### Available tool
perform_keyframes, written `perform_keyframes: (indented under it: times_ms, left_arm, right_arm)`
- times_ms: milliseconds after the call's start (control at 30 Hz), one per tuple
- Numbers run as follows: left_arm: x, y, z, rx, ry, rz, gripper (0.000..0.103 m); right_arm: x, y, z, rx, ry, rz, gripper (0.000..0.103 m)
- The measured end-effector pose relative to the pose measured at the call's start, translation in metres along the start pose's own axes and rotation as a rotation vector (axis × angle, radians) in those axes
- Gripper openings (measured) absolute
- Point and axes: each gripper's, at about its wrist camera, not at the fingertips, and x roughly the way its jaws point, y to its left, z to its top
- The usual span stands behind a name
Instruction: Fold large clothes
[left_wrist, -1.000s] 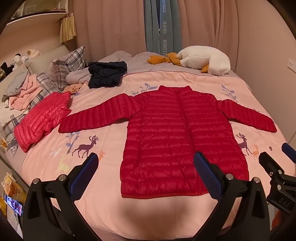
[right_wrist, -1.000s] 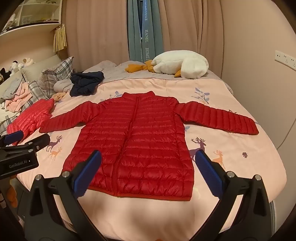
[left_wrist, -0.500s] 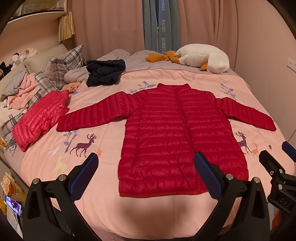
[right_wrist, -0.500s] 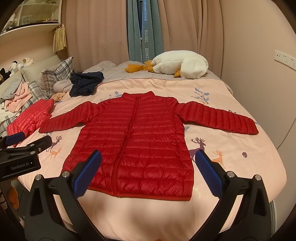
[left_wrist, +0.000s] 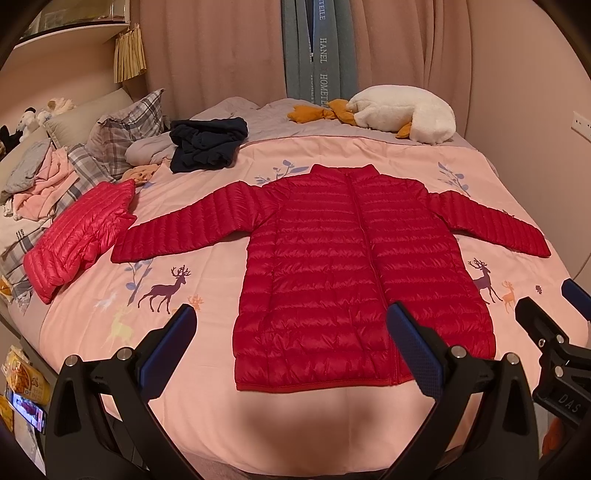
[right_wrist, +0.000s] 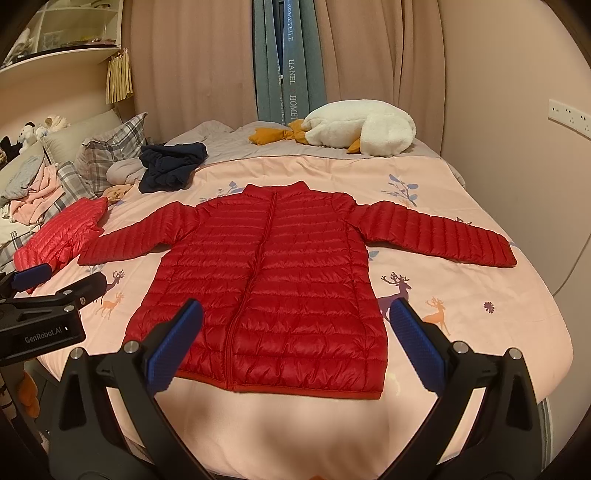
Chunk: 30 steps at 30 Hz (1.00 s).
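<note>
A red quilted down jacket (left_wrist: 343, 258) lies flat, zipped and front up on the pink bedspread (left_wrist: 207, 258), both sleeves spread out; it also shows in the right wrist view (right_wrist: 273, 280). My left gripper (left_wrist: 291, 343) is open and empty, held above the bed's near edge in front of the jacket's hem. My right gripper (right_wrist: 295, 339) is open and empty too, just before the hem. Each gripper shows at the edge of the other's view.
A folded pink-red down jacket (left_wrist: 81, 232) lies at the left. A dark navy garment (left_wrist: 207, 147), plaid pillows (left_wrist: 125, 129) and a clothes pile (left_wrist: 37, 181) lie at the back left. A white plush goose (left_wrist: 402, 114) lies at the far end. A wall runs along the right.
Both grippers have drifted only slightly; the left view shifted a little, so the jacket sits marginally lower-left. The jacket has not moved and both grippers stay open.
</note>
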Motion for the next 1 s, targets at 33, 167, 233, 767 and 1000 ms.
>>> perform_keyframes:
  times_ms: [33,167,233,767,1000]
  left_arm:
    - [-0.0001,0.0002,0.0002,0.000,0.000,-0.001,0.102]
    - [0.0001,-0.0004,0.0005,0.000,0.000,0.001,0.102]
    - [0.0002,-0.0005,0.0004,0.000,0.000,0.003,0.102]
    - [0.0003,-0.0023,0.0017,0.008,0.000,0.005,0.102]
    - [0.0003,-0.0028,0.0015,0.007,-0.001,0.006,0.102]
  right_arm:
    - [-0.0001,0.0000,-0.0001,0.000,0.000,0.001,0.101]
    - [-0.0015,-0.0013,0.0004,0.001,0.001,0.000,0.101]
    - [-0.0013,-0.0014,0.0001,0.001,0.001,0.000,0.101]
    - [0.0007,-0.0027,-0.0019,0.004,-0.001,0.001,0.101]
    - [-0.0002,-0.0031,-0.0014,0.002,-0.001,0.002,0.101]
